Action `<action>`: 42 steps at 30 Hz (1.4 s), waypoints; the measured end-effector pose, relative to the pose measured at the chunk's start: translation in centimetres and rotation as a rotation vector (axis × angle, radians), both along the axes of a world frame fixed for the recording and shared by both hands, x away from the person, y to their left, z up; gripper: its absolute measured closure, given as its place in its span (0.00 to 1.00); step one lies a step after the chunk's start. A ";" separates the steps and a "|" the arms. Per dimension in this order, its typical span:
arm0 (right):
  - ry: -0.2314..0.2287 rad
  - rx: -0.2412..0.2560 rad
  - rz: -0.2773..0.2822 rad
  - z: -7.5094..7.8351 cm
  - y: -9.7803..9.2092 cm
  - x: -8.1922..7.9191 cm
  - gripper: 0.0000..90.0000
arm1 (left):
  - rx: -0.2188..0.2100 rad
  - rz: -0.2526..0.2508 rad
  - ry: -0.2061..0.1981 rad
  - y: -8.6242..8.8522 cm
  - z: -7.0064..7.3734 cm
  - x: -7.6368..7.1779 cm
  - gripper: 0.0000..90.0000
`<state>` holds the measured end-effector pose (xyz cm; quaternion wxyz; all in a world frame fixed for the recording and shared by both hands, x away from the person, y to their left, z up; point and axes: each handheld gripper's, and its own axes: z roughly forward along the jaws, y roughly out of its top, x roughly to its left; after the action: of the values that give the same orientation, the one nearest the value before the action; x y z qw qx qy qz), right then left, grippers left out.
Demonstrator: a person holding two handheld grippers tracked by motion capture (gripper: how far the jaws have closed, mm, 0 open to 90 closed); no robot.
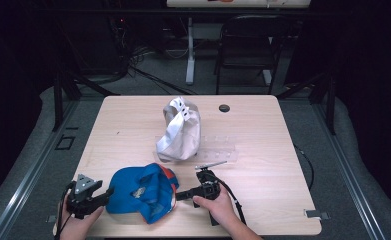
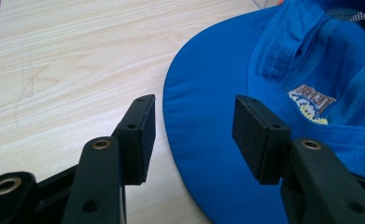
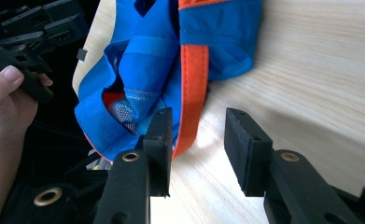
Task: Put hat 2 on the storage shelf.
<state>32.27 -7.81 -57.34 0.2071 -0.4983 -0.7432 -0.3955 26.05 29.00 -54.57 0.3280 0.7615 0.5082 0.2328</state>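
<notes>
Looking down from the high view, one blue cap [image 1: 142,192] lies at the near edge of the table [image 1: 263,135], between the left tongs [image 1: 108,192] and right tongs [image 1: 179,195]; one white cap [image 1: 179,131] sits farther off, mid-table. Left gripper view: tongs [image 2: 194,135] released, straddling the brim's edge; a patch inside, writing unreadable. Right gripper view: tongs [image 3: 198,149] released around the orange strap [image 3: 192,88].

Looks like a lab or recording room. Dark curtains all round, a pale wooden table [image 1: 133,125] on grey carpet, cables [image 1: 148,75] on the floor, a black folding chair [image 1: 248,45] behind. Maybe another desk at the back, hard to tell.
</notes>
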 end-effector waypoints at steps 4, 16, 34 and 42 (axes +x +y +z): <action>0.006 0.024 0.019 -0.1 0.7 0.3 0.68 | 0.006 0.010 0.002 0.2 0.0 -0.4 0.55; 0.075 0.052 0.048 -1.2 1.8 1.1 0.69 | 0.012 0.036 0.000 0.8 0.0 -1.1 0.55; 0.095 0.094 0.015 0.3 1.1 0.7 0.86 | 0.015 0.027 -0.001 0.6 0.1 -0.8 0.56; 0.113 0.110 0.016 2.3 -0.1 0.8 0.87 | 0.009 0.022 -0.011 0.5 0.1 -0.6 0.56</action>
<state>33.04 -7.93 -55.01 0.2790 -0.5019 -0.7113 -0.4053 25.43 29.46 -54.44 0.3249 0.7559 0.5138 0.2431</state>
